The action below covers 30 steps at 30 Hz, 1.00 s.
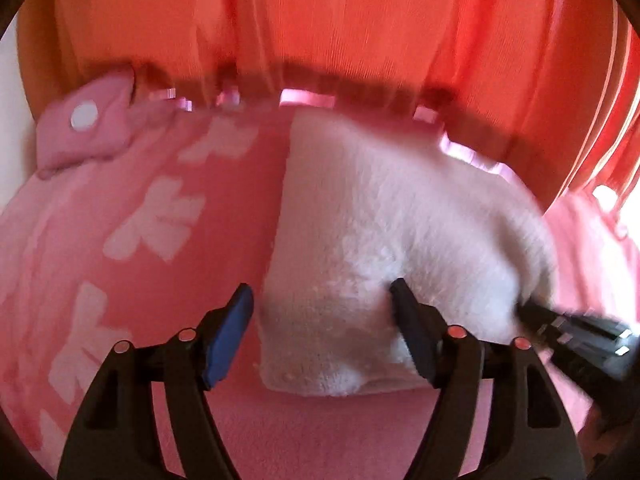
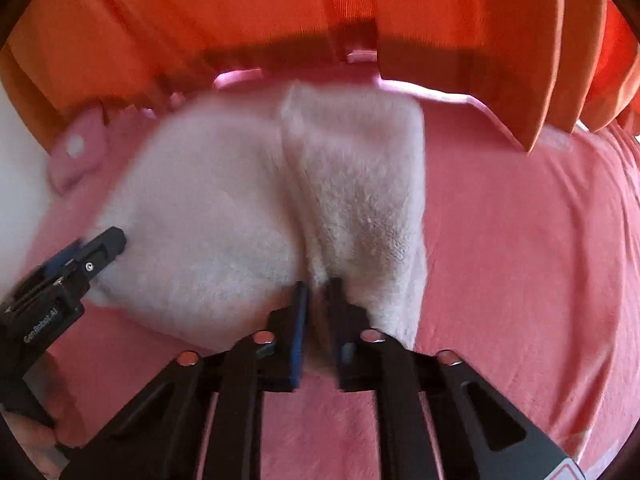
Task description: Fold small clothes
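Observation:
A fluffy white garment (image 1: 360,232) lies folded on a pink blanket (image 1: 120,240). My left gripper (image 1: 322,296) is open, its jaws wide apart around the garment's near left corner. In the right wrist view the garment (image 2: 240,200) has a raised fold down its middle. My right gripper (image 2: 318,292) is shut on the garment's near edge at that fold. The left gripper also shows in the right wrist view (image 2: 108,244), at the garment's left edge. The right gripper shows at the garment's right edge in the left wrist view (image 1: 536,316).
Orange curtains (image 1: 320,12) hang just behind the bed. A pink pillow with a white dot (image 1: 88,132) lies at the back left. The pink blanket (image 2: 520,260) stretches to the right of the garment.

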Motion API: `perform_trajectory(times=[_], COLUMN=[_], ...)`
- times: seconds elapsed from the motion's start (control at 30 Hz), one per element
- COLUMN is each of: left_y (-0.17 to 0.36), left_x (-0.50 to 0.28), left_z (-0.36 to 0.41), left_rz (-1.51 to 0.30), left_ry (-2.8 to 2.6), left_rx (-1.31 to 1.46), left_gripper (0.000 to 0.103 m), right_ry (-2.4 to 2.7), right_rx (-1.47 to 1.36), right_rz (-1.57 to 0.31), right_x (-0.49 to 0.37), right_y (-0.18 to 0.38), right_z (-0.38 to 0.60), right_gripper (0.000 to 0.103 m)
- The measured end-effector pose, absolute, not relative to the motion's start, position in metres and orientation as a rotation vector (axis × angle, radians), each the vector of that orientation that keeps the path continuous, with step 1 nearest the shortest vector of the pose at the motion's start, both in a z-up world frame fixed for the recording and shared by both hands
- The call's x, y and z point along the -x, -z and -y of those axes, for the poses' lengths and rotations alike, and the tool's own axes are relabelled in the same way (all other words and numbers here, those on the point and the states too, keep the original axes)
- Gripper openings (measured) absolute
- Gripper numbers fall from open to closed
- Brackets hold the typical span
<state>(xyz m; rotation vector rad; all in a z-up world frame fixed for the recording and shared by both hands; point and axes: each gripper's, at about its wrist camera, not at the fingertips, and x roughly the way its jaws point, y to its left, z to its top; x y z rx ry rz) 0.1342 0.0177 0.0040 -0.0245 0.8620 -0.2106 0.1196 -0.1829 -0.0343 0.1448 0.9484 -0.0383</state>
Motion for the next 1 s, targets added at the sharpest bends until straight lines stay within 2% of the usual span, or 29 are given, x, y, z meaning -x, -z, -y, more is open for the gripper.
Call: perform_trajectory(times=[0.07,0.17,0.2,0.23,0.43,0.63,1.0], left_y=[-0.004,-0.015,-0.018,-0.022,-0.026,-0.021,-0.004], left_x=[-0.135,-0.126,-0.122,-0.118,-0.101,-0.085,-0.058], left_z=[-0.022,-0.024,-0.023,-0.022,-0.007,-0.009,-0.006], left_rz=[-0.866,-0.838,-0.827,-0.818,-0.760,-0.769,-0.804], left_ry=[0.202,0.190,0.185,0.178,0.118,0.085,0.053], left_rx=[0.048,0.033,0.022,0.009,-0.112,-0.116,-0.102], left_gripper=[0.076,0.076,0.077,0.081,0.092,0.092,0.092], right_ry=[0.050,0.069,0.090,0.108,0.167,0.195,0.232], right_rx=[-0.169,-0.165,-0.144,-0.131,-0.108,-0.093,-0.086], right_rz=[-0.936,-0.835,-0.787,-0.763,-0.746,-0.747,-0.769], right_x=[-0.117,-0.097,-0.090,-0.083,-0.069,-0.052,-0.044], right_y=[0.028,0.007,0.000,-0.005,-0.004,0.012,0.028], right_z=[0.183,0.180,0.177,0.175,0.160,0.138,0.130], right_gripper=[0.006,0.007,0.012,0.021,0.045,0.059,0.061])
